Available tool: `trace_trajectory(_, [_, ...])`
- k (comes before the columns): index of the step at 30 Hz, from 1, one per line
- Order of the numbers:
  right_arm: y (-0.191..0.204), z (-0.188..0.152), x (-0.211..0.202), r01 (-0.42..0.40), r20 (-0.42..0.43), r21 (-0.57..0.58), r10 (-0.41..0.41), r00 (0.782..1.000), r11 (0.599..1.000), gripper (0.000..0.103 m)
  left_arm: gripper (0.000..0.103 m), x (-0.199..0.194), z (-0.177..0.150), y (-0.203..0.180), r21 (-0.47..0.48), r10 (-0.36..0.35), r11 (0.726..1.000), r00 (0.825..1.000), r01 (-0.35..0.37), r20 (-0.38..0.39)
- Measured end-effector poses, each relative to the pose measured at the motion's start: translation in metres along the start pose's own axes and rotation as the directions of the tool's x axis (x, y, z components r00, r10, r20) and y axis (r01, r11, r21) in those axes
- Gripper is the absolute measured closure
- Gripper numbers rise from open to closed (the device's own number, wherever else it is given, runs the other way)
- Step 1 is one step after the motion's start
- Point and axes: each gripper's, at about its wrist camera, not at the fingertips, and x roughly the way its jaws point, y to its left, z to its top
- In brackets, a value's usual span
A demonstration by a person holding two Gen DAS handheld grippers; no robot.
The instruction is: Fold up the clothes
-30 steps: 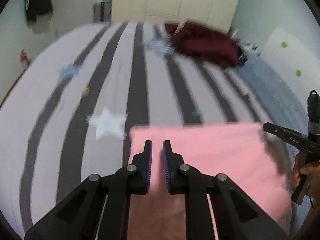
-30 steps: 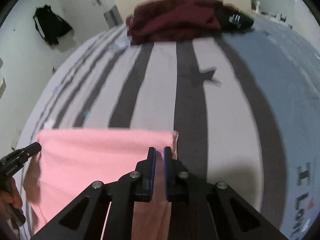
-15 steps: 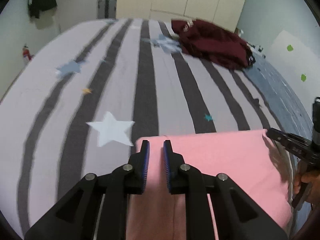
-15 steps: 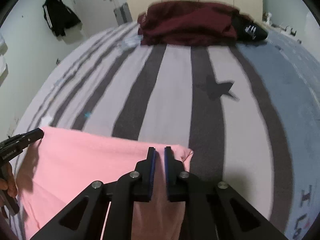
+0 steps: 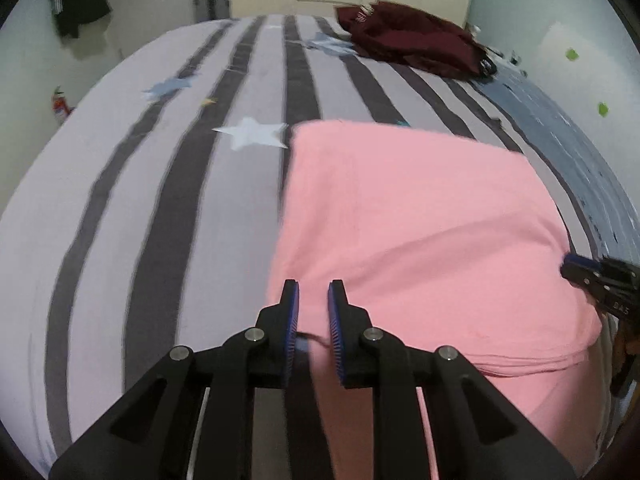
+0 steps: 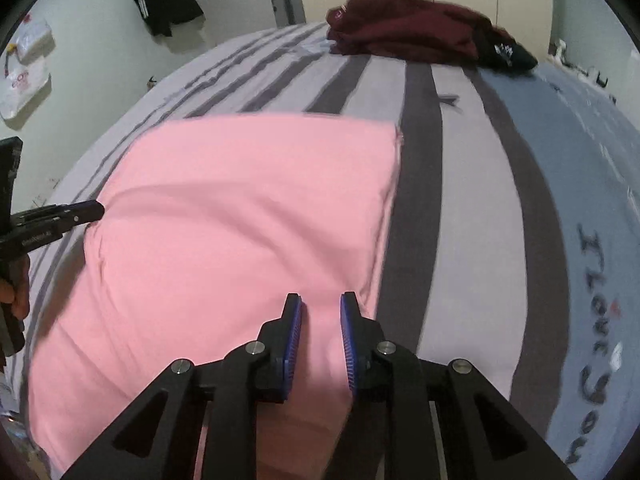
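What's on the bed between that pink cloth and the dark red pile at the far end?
Only striped bedsheet lies between the pink cloth and the dark red pile in the right wrist view; the left wrist view adds printed stars.

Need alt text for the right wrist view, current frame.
Right gripper, jaws slightly apart around a near corner of a folded pink cloth lying on a grey-striped bedspread. The left gripper touches the cloth's left edge. A dark red garment pile sits at the far end of the bed.
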Motion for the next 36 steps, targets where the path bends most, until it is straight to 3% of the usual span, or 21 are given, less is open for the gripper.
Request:
trace_trajectory(3, [-0.007,0.001,-0.015,-0.019,0.004,0.086,0.019,1.0,0.996,0.082,0.082,-0.032,-0.012,0.006,-0.088,-0.066,0.994,0.998,0.067,0.007])
trace_trajectory(7, [-0.006,-0.019,-0.061,-0.057,0.028,0.129,0.053,0.998,0.99,0.057,0.07,-0.081,-0.055,0.004,-0.139,-0.078,0.987,0.997,0.079,0.007])
trace_trajectory(8, [-0.004,-0.028,-0.069,-0.061,0.018,0.124,0.059,0.998,0.99,0.055,0.065,-0.092,-0.071,0.003,-0.16,-0.079,0.984,0.997,0.077,-0.003])
trace_trajectory(13, [0.01,-0.09,-0.101,-0.091,-0.086,0.119,0.101,0.991,0.989,0.054,0.053,-0.122,-0.14,0.001,-0.235,-0.064,0.971,0.993,0.04,-0.098])
trace_trajectory(16, [0.019,-0.124,-0.107,-0.101,-0.157,0.13,0.121,0.98,0.986,0.054,0.052,-0.122,-0.17,-0.004,-0.218,-0.03,0.976,0.985,-0.008,-0.168])
trace_trajectory(20, [0.031,-0.153,-0.11,-0.12,-0.206,0.123,0.144,0.968,0.985,0.054,0.045,-0.123,-0.193,-0.007,-0.223,-0.024,0.975,0.98,-0.021,-0.197])
trace_trajectory(24, [0.032,-0.161,-0.107,-0.129,-0.208,0.135,0.155,0.966,0.982,0.054,0.042,-0.115,-0.204,-0.011,-0.225,-0.027,0.974,0.976,-0.023,-0.217])
trace_trajectory(31, [0.036,-0.171,-0.107,-0.135,-0.2,0.139,0.161,0.966,0.981,0.054,0.042,-0.108,-0.197,-0.033,-0.216,-0.095,0.975,0.98,0.057,-0.172])
trace_trajectory(36, [0.038,-0.173,-0.101,-0.14,-0.202,0.173,0.174,0.964,0.975,0.052,0.076,-0.101,-0.195,-0.041,-0.178,-0.096,0.982,0.982,0.067,-0.164])
